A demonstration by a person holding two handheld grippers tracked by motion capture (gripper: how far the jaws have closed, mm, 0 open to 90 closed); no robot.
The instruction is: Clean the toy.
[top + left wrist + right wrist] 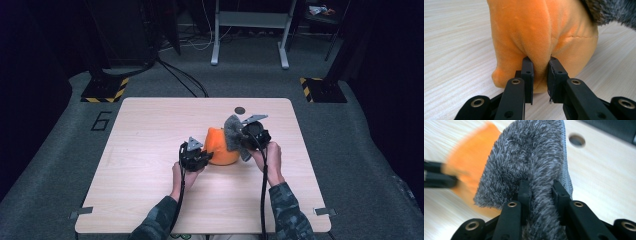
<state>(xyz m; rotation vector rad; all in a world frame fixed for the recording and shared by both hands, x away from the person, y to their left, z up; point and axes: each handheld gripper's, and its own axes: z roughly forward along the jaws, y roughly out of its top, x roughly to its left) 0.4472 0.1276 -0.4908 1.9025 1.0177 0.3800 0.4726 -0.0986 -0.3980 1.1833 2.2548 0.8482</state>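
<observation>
An orange plush piece (221, 149) sits near the middle of the wooden table (150, 150), joined at its right to a grey furry piece (233, 130). My left gripper (204, 156) presses against the orange plush from the left, shut on a fold of the orange fabric (540, 65). My right gripper (242, 137) is shut on the grey fur (541, 192), held a little above the table. In the right gripper view the orange plush (471, 162) lies blurred behind the fur, with the left gripper's black jaws at the far left.
A round dark hole (240, 110) marks the table behind the plush, also seen as the hole (576, 140) in the right gripper view. Grey carpet surrounds the table. A white desk frame (250, 30) and striped floor plates (105, 90) stand beyond.
</observation>
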